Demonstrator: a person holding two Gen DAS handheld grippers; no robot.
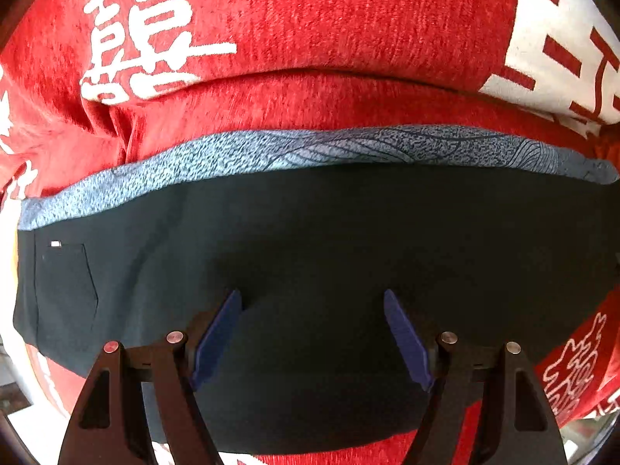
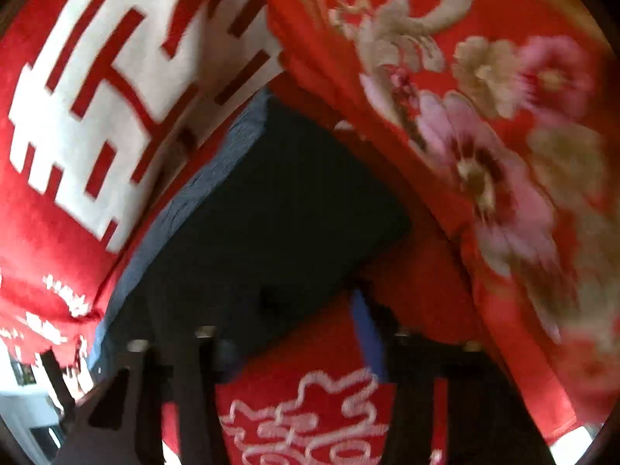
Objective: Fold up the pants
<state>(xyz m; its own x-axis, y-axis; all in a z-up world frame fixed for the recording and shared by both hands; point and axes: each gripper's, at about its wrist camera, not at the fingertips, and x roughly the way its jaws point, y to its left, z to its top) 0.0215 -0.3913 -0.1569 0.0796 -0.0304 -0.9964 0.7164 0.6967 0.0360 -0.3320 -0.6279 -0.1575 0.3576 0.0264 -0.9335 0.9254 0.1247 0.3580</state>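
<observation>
The left gripper [image 1: 312, 298] is seen spread wide and empty over dark pants [image 1: 310, 240], which are laid flat on a red blanket [image 1: 310, 19] with white characters. A blue-grey patterned layer [image 1: 310, 147] is exposed along the far edge. The pants appear already doubled into a compact block, with little judged left. The right gripper [image 2: 298, 310] is blurred; its state cannot be told, though nothing appears held.

A red blanket [image 1: 310, 31] with white Chinese characters covers the surface ahead of the claw; a red floral quilt [image 2: 503, 135] lies to its right.
</observation>
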